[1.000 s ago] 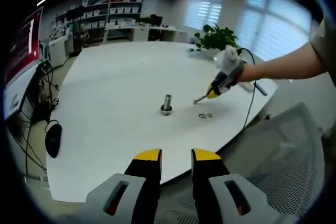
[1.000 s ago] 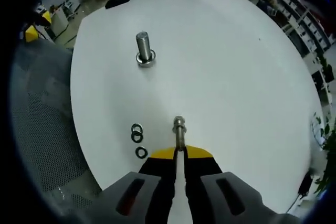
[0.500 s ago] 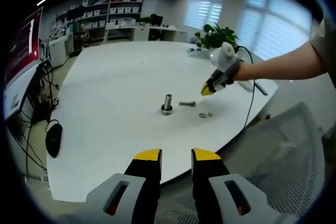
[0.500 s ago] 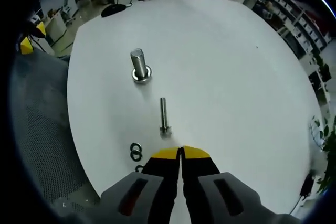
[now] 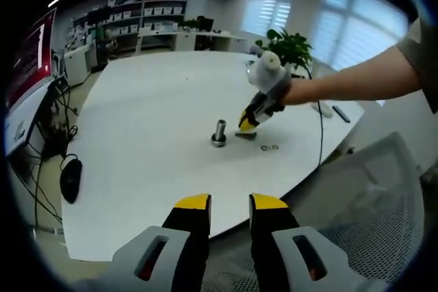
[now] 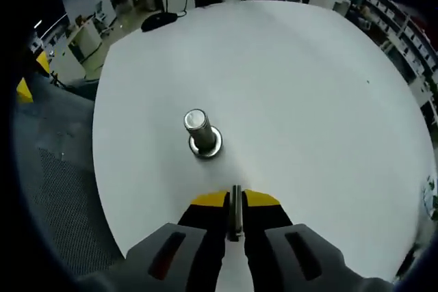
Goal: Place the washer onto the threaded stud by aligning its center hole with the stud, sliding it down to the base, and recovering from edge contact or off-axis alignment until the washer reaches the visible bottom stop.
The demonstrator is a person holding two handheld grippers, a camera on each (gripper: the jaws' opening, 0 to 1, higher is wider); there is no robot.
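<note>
An upright threaded stud (image 5: 219, 132) (image 6: 196, 126) with a metal ring at its base stands mid-table. Two small washers (image 5: 269, 147) lie flat to its right. In the left gripper view my right gripper (image 5: 244, 123), held by a person's hand, is down at the table just right of the stud, over a loose bolt (image 5: 246, 135). The right gripper view shows that gripper (image 6: 235, 201) with the bolt (image 6: 235, 213) pinched lengthwise between its yellow-tipped jaws, a short way in front of the stud. My left gripper (image 5: 229, 203) hovers off the table's near edge, open and holding nothing.
The white round table (image 5: 150, 100) has a black mouse (image 5: 69, 181) and cables at its left edge, a potted plant (image 5: 287, 47) at the back. A grey mesh chair (image 5: 383, 196) stands to the right. The person's arm (image 5: 356, 83) reaches in from there.
One second ago the right gripper held the bolt; half a second ago the bolt lay loose on the table. Now the gripper has come forward toward the stud and has the bolt between its jaws.
</note>
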